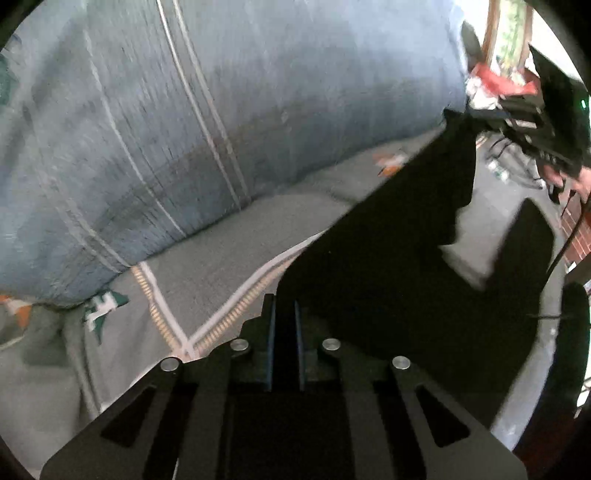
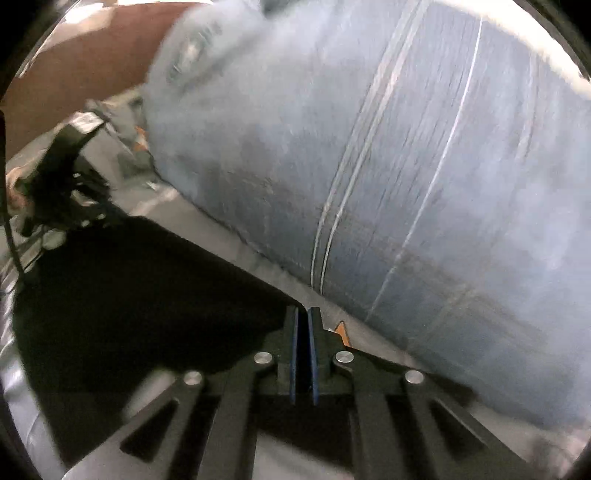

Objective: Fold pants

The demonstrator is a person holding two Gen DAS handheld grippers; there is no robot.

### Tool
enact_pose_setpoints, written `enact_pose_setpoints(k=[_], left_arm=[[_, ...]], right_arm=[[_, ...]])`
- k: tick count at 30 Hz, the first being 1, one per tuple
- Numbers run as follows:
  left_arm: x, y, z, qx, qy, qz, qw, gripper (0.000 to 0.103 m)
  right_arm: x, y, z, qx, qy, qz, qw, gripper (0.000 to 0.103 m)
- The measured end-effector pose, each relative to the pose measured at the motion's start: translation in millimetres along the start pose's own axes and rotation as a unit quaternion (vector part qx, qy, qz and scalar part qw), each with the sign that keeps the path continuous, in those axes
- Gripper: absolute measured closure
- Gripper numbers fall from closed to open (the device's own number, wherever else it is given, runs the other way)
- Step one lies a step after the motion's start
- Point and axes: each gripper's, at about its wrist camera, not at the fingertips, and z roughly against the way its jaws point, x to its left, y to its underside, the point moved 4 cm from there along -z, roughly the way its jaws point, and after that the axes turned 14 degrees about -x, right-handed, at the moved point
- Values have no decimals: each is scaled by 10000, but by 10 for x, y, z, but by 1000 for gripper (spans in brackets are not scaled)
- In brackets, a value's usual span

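The black pants [image 1: 406,236] hang stretched between the two grippers above a grey patterned bedspread [image 1: 229,254], in front of a big blue striped pillow [image 1: 258,110]. The left gripper [image 1: 284,314] has its jaws clenched on one edge of the pants, and the right gripper [image 2: 304,321] has its jaws clenched on the other edge. Beyond the pillow, the left wrist view shows a bright window [image 1: 511,33] and red clutter [image 1: 498,81].

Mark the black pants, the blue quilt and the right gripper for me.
black pants [image 1: 399,258]: left wrist view, middle of the hanging cloth.
blue quilt [image 2: 424,166]: right wrist view, beside its pale seams.
right gripper [image 2: 303,317]: right wrist view, between the shut fingertips on the pants' edge.
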Motion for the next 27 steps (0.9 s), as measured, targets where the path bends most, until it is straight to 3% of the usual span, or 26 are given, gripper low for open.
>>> enact_pose_setpoints(k=[5,8,12,15,17,19,21,24,27], left_arm=[[-629,278,744,-316,125,303,9990,98],[-904,755,952,-235,245,833,9959,98],[-1049,1216,743,63,88,1367,9906,99],[-991,1290,746,-105,33,1720,9850,99],[-999,1309,843,-209,-85,1758,9842,97],[-985,1298,914,-274,-101,1912,9811,90],[-958,1326,1016,-305,-172,1982,9795,69],[-865,1408,1246,-469,-354,2081,9763,42],[-651,1491,1398,-526,-624,2320,9693,36]], right_arm=[[364,173,938,-222,94,-55,9997,100],[631,515,1266,-123,99,-372,9992,100],[920,993,1418,267,-18,-874,9958,100],[1104,1178,1424,467,-83,-1083,9930,100],[1140,1305,1353,829,-10,-1213,9892,103],[1134,1396,1344,1020,272,-1154,9877,100],[1111,1358,1405,916,309,-1290,9869,98],[1192,1179,1548,508,21,-1494,9875,91],[1461,968,1523,129,-344,-1298,9909,72]])
